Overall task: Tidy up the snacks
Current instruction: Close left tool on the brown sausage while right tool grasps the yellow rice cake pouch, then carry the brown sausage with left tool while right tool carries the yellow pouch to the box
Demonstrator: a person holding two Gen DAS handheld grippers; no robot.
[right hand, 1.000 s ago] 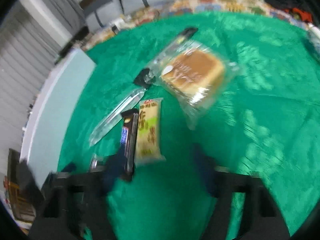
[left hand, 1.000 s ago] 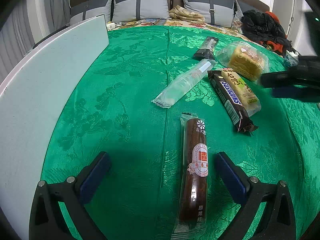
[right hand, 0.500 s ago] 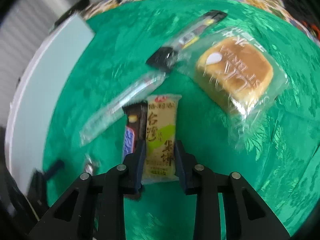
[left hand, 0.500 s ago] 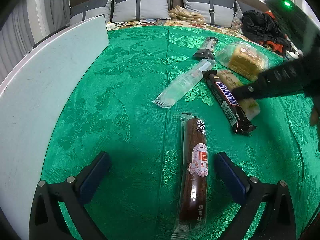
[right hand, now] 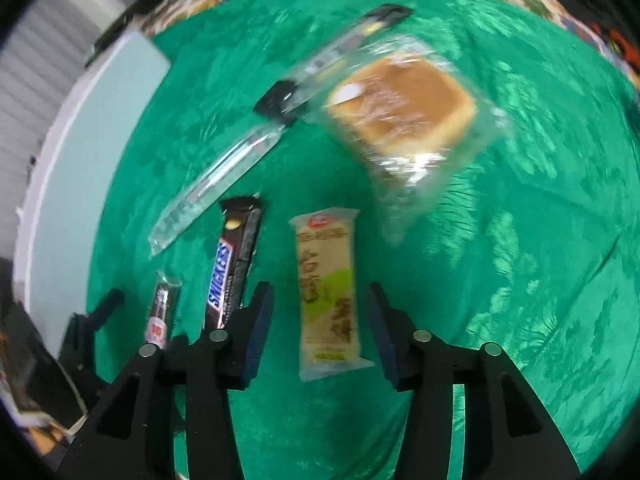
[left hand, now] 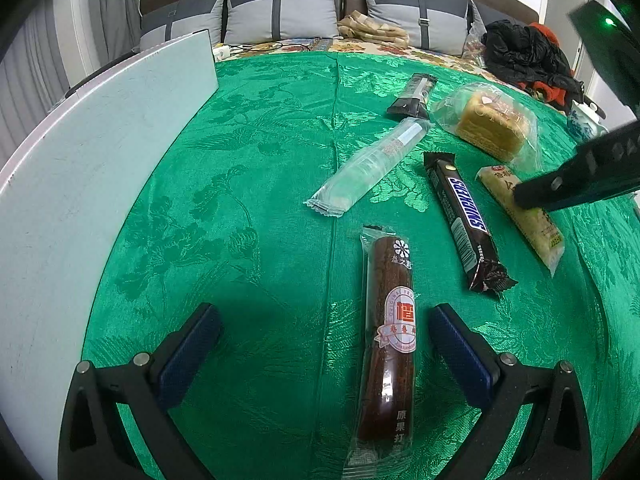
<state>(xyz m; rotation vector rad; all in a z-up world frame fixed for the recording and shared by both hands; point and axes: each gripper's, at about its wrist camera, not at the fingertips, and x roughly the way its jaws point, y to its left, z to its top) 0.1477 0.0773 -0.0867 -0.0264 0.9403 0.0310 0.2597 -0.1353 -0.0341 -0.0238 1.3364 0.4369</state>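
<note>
Green cloth (left hand: 260, 168): we're working over a shiny green patterned tablecloth, all the snacks are lying flat on it
Right gripper (right hand: 320, 332): we're pointing it steeply down, jaws are opening right now, the yellow-green snack bar (right hand: 328, 292) is sitting between the pads but neither pad is pressing on it
Yellow-green snack bar: lying on the cloth just right of the Snickers bar (right hand: 230, 272), roughly parallel to it and apart from it; in the left wrist view one black finger of the right gripper is crossing over its middle
Left gripper (left hand: 324, 356): we're hovering it low over the cloth with jaws spread wide, gripping nothing; the dark red fruit roll (left hand: 390, 344) is lying lengthwise between the blue pads, closer to the right one, not touched by either
Clear packet (left hand: 372, 168): long see-through wrapper lying diagonally, beyond the fruit roll and left of the Snickers bar
Wrapped cake (left hand: 490, 126): square yellow cake in clear plastic, farther back on the right, pretty blurry in the right wrist view
Dark-ended packet (left hand: 414, 96): small one just left of the cake
White board (left hand: 80, 184): pale panel running along the left edge of the cloth
Background: grey cushions (left hand: 280, 8) are sitting behind the table
</note>
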